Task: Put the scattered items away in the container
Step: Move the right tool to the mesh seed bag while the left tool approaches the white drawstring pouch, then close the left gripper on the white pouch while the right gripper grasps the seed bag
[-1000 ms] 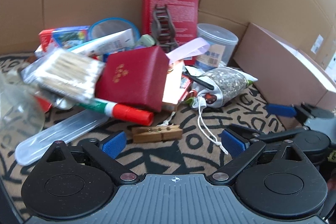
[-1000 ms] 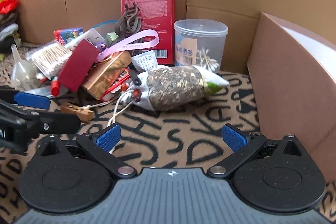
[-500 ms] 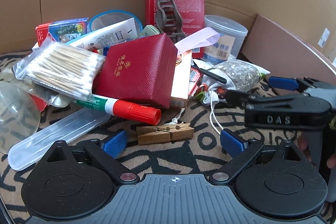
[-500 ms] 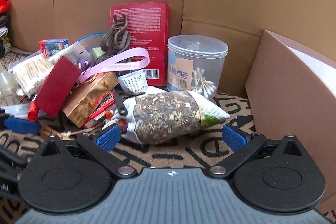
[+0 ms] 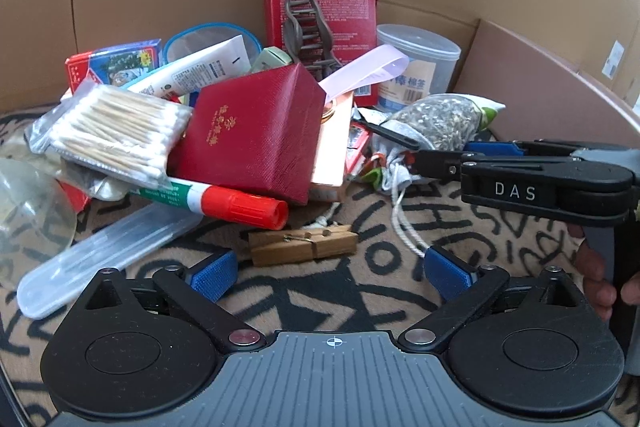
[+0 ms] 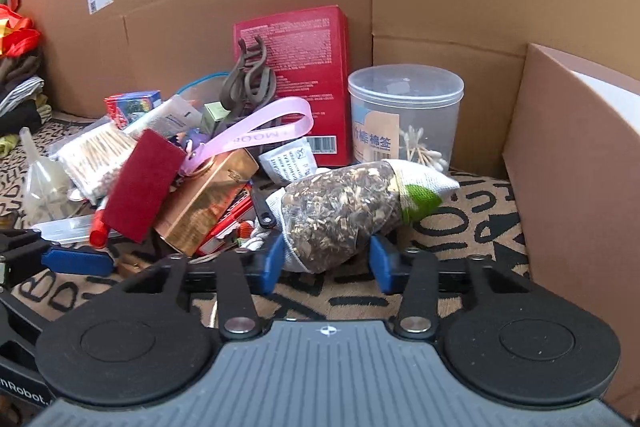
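Right wrist view: the right gripper [image 6: 326, 259] is straddling a seed pouch [image 6: 344, 211] at 6 o'clock, fingers part closed beside it, contact unclear. The brown container [image 6: 568, 163] is waiting at 3 o'clock, no items visible inside. At 9 o'clock, the pile, including a red box [image 5: 256, 135] and clothespin [image 5: 304, 247], is lying unsorted. The left gripper [image 5: 332, 273] is hovering wide open, holding nothing. Tidying appears barely begun.

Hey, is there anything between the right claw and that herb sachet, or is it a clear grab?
Nothing visible blocks it. The right claw already has its blue fingers on either side of the herb sachet's near end on the patterned mat. The sachet's white drawstring trails toward the left claw, which sits open and apart.
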The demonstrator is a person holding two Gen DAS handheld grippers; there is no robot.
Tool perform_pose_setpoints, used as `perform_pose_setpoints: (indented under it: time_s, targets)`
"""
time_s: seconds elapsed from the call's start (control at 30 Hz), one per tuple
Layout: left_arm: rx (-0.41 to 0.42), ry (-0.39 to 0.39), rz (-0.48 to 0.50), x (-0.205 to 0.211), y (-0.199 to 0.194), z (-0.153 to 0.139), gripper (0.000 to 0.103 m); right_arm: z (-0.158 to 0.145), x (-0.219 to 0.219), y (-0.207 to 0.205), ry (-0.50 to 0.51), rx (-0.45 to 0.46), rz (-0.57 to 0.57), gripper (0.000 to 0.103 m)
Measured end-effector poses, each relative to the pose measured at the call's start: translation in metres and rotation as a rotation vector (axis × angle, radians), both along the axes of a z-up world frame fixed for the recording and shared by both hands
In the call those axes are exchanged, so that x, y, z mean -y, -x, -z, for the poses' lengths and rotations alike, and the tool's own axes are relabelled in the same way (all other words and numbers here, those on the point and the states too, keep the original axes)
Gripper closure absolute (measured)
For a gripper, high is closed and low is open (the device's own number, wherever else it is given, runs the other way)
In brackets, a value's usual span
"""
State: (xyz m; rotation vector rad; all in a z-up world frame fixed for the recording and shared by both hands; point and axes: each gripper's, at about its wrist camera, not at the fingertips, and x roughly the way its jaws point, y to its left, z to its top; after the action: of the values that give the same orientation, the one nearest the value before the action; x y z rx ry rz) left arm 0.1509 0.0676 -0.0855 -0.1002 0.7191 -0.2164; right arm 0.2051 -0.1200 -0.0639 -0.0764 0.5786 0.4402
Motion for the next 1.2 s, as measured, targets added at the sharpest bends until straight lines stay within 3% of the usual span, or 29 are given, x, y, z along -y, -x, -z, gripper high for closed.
perform_pose_setpoints:
  time_s: [0.13,0.2,0.5,0.6,0.67,0.77,0.87,0.93,1.0,1.2]
  targets:
    - [0.005,0.008,0.0,0.004,0.013,-0.005,0.0,-0.003,0.007,0.012,-0.015,-0.001,-0.007,0.076]
    - [0.011,0.014,0.008,0.008,0.021,-0.009,0.0,-0.005,0.011,0.017,-0.026,-0.006,-0.009,0.092]
    - [0.035,0.01,0.076,0.032,0.044,-0.016,0.001,-0.017,0.034,0.073,-0.044,0.008,-0.037,0.094]
    - [0.032,0.007,0.103,0.037,0.049,-0.014,0.002,-0.019,0.04,0.099,-0.047,0.0,-0.082,0.102]
    - [0.03,0.009,0.117,0.038,0.052,-0.013,0.002,-0.02,0.04,0.114,-0.009,0.003,-0.113,0.102]
    - [0.024,0.012,0.134,0.04,0.053,-0.011,0.002,-0.019,0.043,0.117,0.058,0.021,-0.067,0.101]
    - [0.033,0.007,0.149,0.046,0.051,-0.013,0.002,-0.021,0.052,0.104,0.018,0.004,0.001,0.088]
    - [0.045,0.011,0.168,0.051,0.049,-0.015,0.002,-0.023,0.055,0.095,-0.01,0.005,0.026,0.057]
    - [0.058,0.016,0.188,0.056,0.046,-0.017,0.002,-0.023,0.055,0.088,-0.015,0.017,0.035,0.046]
    - [0.055,0.037,0.256,0.078,0.028,-0.017,0.013,-0.017,0.058,0.07,-0.025,0.005,0.043,0.047]
